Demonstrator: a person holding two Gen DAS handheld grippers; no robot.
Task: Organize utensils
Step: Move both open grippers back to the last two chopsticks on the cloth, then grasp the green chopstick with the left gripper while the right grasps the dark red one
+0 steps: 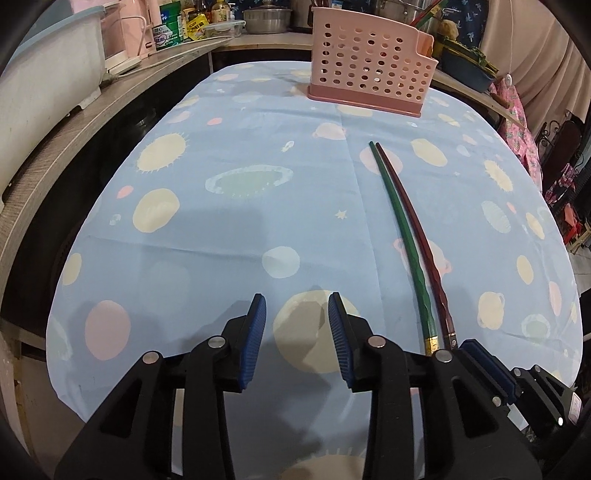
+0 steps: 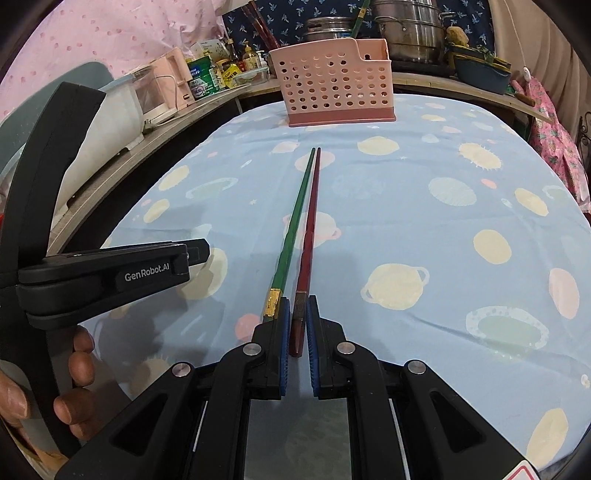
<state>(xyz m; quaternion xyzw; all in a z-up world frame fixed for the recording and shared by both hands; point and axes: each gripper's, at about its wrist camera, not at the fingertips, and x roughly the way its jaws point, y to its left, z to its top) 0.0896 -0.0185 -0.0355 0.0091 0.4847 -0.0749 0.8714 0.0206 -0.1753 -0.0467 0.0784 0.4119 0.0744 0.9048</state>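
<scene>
Right gripper [image 2: 297,334] nearly closed on butt end of red chopstick [image 2: 309,229]; green chopstick [image 2: 293,218] lies outside its left pad, touching. Both point toward pink basket [image 2: 332,88]. Left gripper [image 1: 297,336] part open, empty. Risk: lifting red drags green askew

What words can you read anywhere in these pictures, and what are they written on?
"GenRobot.AI" – white letters on the black left gripper, seen from the right wrist view.
Green-and-white tin on the wooden counter: printed label, too small and blurred to read.
Yellow packet beside it: print unreadable.
Red-edged sticker at the bottom edge: cut off, unreadable.
</scene>
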